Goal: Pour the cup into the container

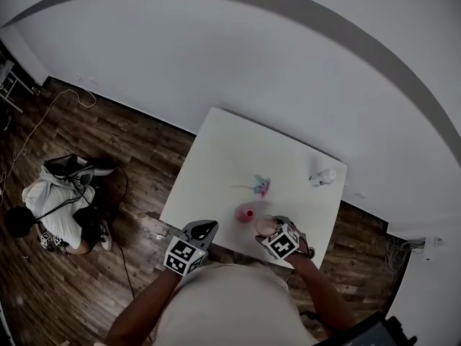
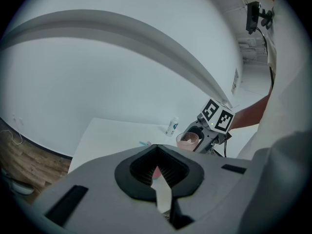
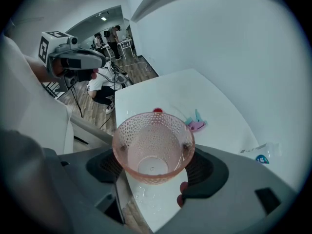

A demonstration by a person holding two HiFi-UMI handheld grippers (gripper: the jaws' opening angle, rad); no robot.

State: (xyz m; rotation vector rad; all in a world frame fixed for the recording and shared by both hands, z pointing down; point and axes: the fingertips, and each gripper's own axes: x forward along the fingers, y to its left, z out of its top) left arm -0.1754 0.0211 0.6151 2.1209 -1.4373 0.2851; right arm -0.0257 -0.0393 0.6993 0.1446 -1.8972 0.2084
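Note:
My right gripper (image 1: pixel 269 231) is shut on a clear pink dimpled cup (image 3: pixel 152 147), held upright over the table's near edge. I see nothing inside the cup (image 1: pixel 264 225). Just left of it a small pink container (image 1: pixel 245 213) stands on the white table (image 1: pixel 223 157); only its red top (image 3: pixel 157 111) shows behind the cup's rim. My left gripper (image 1: pixel 204 227) hovers off the table's front edge, left of the container, shut and holding nothing. From the left gripper view (image 2: pixel 157 167) the cup (image 2: pixel 188 140) and the right gripper's marker cube (image 2: pixel 218 116) appear ahead to the right.
A pink and teal toy (image 1: pixel 261 186) lies mid-table and a small clear bottle (image 1: pixel 324 176) lies near the far right corner. A person sits on the wooden floor at the left (image 1: pixel 54 207), with cables around.

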